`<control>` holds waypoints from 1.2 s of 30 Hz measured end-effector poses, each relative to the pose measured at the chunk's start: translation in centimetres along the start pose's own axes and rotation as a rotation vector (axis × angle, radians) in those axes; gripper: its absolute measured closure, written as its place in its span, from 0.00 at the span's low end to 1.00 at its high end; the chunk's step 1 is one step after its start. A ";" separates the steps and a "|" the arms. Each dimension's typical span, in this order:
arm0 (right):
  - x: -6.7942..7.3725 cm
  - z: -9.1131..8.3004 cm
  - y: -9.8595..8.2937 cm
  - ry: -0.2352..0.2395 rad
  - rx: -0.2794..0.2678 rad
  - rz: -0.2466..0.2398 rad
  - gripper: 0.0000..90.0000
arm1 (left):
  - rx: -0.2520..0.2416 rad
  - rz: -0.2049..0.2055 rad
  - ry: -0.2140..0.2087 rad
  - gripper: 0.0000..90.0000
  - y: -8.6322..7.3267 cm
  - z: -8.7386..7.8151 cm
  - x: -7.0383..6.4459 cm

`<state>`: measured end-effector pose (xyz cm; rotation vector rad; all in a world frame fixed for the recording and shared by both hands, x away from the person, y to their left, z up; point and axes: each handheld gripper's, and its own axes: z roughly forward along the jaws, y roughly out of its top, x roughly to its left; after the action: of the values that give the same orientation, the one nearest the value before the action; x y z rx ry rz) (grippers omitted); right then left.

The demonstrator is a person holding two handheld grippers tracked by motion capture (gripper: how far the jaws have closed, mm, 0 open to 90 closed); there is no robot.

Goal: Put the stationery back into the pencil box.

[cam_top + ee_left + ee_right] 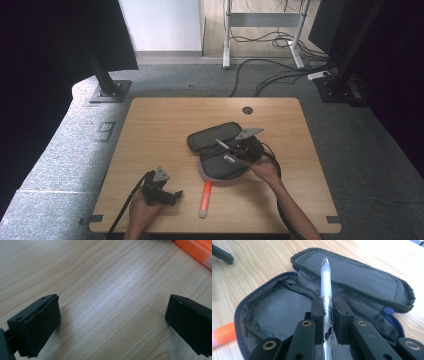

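An open grey pencil case [216, 150] [287, 312] lies in the middle of the wooden table [165, 125], its flap folded back. My right gripper [239, 149] [327, 305] hovers over the case, shut on a translucent pen [222, 144] [326, 277] whose tip points away over the flap. An orange highlighter [205, 198] [223, 335] [197, 250] lies on the table in front of the case. My left gripper [172, 196] [112, 320] stands open low over bare wood near the front left edge, with nothing between its fingers.
A round cable hole [247, 110] sits near the table's far edge. Cables [280, 75] and desk legs [226, 35] stand on the floor beyond. Black stand bases [107, 90] flank the table at both far corners.
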<state>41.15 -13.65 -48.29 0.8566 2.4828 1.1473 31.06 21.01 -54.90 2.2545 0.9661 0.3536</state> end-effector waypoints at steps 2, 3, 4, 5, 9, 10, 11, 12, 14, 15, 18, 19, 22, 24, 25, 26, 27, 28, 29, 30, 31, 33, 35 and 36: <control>0.0 0.2 -0.2 0.006 0.003 -0.002 0.87 | 0.000 0.000 0.000 0.00 0.0 0.0 0.0; 0.0 0.3 -0.2 0.007 0.003 -0.004 0.87 | 0.000 0.000 -0.001 0.00 0.0 0.0 0.0; 0.1 0.4 -0.3 0.008 0.004 -0.004 0.87 | 0.000 0.000 -0.001 0.00 0.0 0.0 0.0; 0.1 0.5 -0.3 0.011 0.005 -0.003 0.87 | 0.000 0.000 -0.001 0.00 0.0 0.0 0.0; 0.2 0.9 -0.4 0.013 0.012 -0.010 0.87 | 0.000 0.000 0.000 0.00 0.0 0.0 0.0; 0.2 1.0 -0.5 0.013 0.013 -0.009 0.87 | 0.000 0.000 -0.001 0.00 0.0 0.0 0.0; 0.3 1.1 -0.5 0.014 0.016 -0.010 0.87 | 0.000 0.000 -0.001 0.00 0.0 0.0 0.0; 0.3 1.2 -0.5 0.015 0.019 -0.010 0.87 | 0.000 0.000 0.000 0.00 0.0 0.0 0.0; 0.3 1.4 -0.5 0.016 0.021 -0.015 0.87 | 0.000 0.000 -0.001 0.00 0.0 0.0 0.0; 0.3 1.5 -0.6 0.016 0.022 -0.016 0.87 | 0.000 0.000 0.000 0.00 0.0 0.0 0.0; 0.4 1.9 -0.6 0.022 0.027 -0.011 0.87 | 0.000 0.000 -0.001 0.00 0.0 0.0 0.0; 0.5 2.1 -0.6 0.025 0.031 -0.016 0.87 | 0.000 0.000 0.000 0.00 0.0 0.0 0.0; 0.6 2.5 -0.8 0.030 0.040 -0.012 0.86 | 0.000 0.000 0.000 0.00 0.0 0.0 0.0; 0.6 2.8 -1.0 0.033 0.048 -0.017 0.86 | 0.000 0.000 -0.001 0.00 0.0 0.0 0.0; 0.6 2.9 -1.0 0.035 0.051 -0.016 0.86 | 0.000 0.000 -0.001 0.00 0.0 0.0 0.0; 0.6 2.9 -1.1 0.034 0.055 -0.017 0.86 | 0.000 0.000 -0.001 0.00 0.0 0.0 0.0; 0.6 3.0 -1.2 0.034 0.057 -0.015 0.86 | 0.000 0.000 0.000 0.00 0.0 0.0 0.0; 0.5 3.1 -1.3 0.032 0.059 -0.017 0.86 | 0.000 0.000 0.000 0.00 0.0 0.0 0.0; 0.5 3.1 -1.3 0.032 0.059 -0.015 0.86 | 0.000 0.000 0.000 0.00 0.0 0.0 0.0; 0.5 3.1 -1.4 0.032 0.062 -0.014 0.86 | 0.000 0.000 0.000 0.00 0.0 0.0 0.0; 0.4 3.2 -1.4 0.033 0.065 -0.012 0.86 | 0.000 0.000 0.000 0.00 0.0 0.0 0.0; 0.4 3.2 -1.5 0.033 0.067 -0.009 0.84 | 0.000 0.000 -0.001 0.00 0.0 0.0 0.0; 0.4 3.3 -1.6 0.031 0.069 -0.011 0.82 | 0.000 0.000 0.000 0.00 0.0 0.0 0.0; 0.4 3.3 -1.7 0.029 0.069 -0.012 0.80 | 0.000 0.000 -0.001 0.00 0.0 0.0 0.0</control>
<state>41.73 -12.29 -51.68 0.8478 2.5614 1.0835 31.06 21.01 -54.90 2.2544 0.9658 0.3525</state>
